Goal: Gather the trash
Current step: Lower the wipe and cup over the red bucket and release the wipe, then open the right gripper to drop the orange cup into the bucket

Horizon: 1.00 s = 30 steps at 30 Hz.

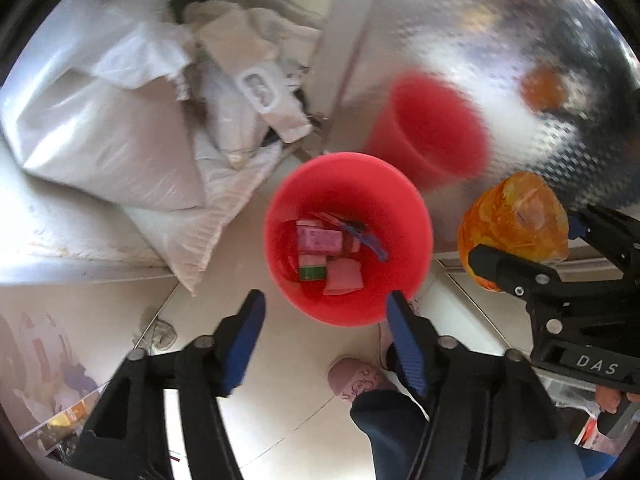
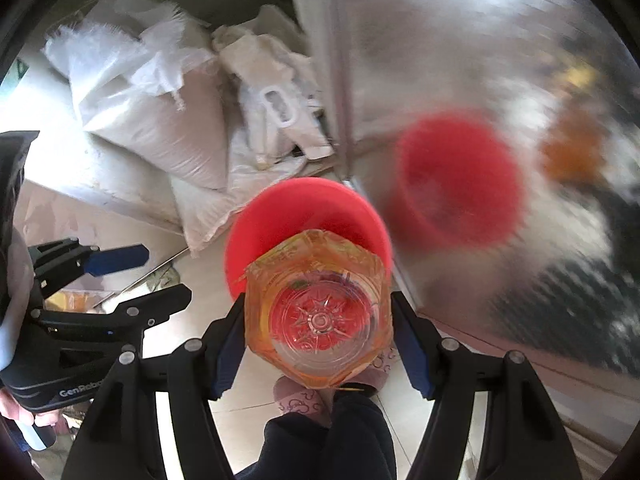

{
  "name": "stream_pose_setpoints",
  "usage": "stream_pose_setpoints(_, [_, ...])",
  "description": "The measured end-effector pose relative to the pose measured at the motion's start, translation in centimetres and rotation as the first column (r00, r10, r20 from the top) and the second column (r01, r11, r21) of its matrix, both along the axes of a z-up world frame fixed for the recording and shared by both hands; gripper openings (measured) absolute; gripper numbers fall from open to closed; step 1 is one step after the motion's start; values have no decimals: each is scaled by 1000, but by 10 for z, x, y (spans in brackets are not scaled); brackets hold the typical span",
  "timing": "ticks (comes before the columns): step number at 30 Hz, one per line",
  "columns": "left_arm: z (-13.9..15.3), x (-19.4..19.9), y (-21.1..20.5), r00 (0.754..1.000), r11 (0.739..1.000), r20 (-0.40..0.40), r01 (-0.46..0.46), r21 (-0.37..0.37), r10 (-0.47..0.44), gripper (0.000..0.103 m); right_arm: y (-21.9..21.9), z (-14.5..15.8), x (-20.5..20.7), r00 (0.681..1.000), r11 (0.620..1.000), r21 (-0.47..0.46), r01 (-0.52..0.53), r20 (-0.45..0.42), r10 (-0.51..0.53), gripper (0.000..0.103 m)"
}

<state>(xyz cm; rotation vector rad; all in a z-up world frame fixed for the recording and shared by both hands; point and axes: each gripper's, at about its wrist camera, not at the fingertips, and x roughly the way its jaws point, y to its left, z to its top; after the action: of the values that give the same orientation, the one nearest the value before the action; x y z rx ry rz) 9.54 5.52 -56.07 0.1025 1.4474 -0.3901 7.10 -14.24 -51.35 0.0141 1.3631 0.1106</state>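
Observation:
A red bucket (image 1: 348, 240) stands on the tiled floor and holds pink cartons, a green-and-white carton and a blue wrapper. My left gripper (image 1: 326, 320) is open and empty just above its near rim. My right gripper (image 2: 318, 328) is shut on a clear orange plastic bottle (image 2: 318, 316), held bottom-up towards the camera over the bucket's (image 2: 308, 208) near rim. In the left wrist view the bottle (image 1: 514, 220) hangs to the right of the bucket, with the right gripper's fingers (image 1: 504, 264) around it.
White woven sacks (image 1: 112, 128) and crumpled white bags (image 1: 256, 80) lie left of and behind the bucket. A shiny metal panel (image 1: 500, 60) at the right reflects the bucket and bottle. The person's pink slippers (image 1: 356, 376) and dark trousers are below the grippers.

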Motion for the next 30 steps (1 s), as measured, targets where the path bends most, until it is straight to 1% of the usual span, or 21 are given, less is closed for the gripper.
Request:
stream_pose_setpoints(2, [-2, -1, 11, 1000, 1000, 0, -27, 14, 27, 72, 10, -3, 4, 999, 999, 5, -34, -2, 34, 65])
stream_pose_setpoints(5, [-6, -2, 27, 997, 997, 0, -74, 35, 74, 76, 24, -10, 10, 996, 996, 11, -85, -4, 85, 65])
stream_pose_setpoints(9, [-8, -8, 42, 994, 992, 12, -106, 64, 105, 76, 41, -23, 16, 988, 988, 29, -150, -33, 151, 65])
stream_pose_setpoints(12, [-9, -10, 49, 993, 989, 17, -117, 85, 116, 76, 51, -28, 18, 979, 980, 23, -197, -43, 198, 65])
stream_pose_setpoints(17, [-5, -12, 55, 991, 985, 30, -134, 108, 131, 76, 56, -27, 16, 974, 975, 5, -221, -43, 221, 66])
stream_pose_setpoints(19, [0, -13, 56, 990, 983, 40, -139, 116, 135, 76, 58, -25, 15, 974, 975, 8, -221, -55, 222, 66])
stream_pose_setpoints(21, [7, -15, 56, 989, 982, 49, -145, 124, 140, 76, 59, -22, 15, 974, 975, 1, -220, -55, 220, 79])
stream_pose_setpoints(23, [16, -18, 56, 988, 981, 56, -148, 127, 141, 76, 58, -14, 12, 975, 976, 2, -220, -37, 220, 82])
stream_pose_setpoints(26, [32, -23, 56, 986, 978, 66, -159, 133, 151, 76, 59, -3, 9, 973, 974, -5, -228, -35, 228, 85])
stream_pose_setpoints(30, [68, -31, 55, 982, 973, 76, -180, 142, 171, 76, 59, 22, 4, 972, 972, -12, -234, -22, 233, 87])
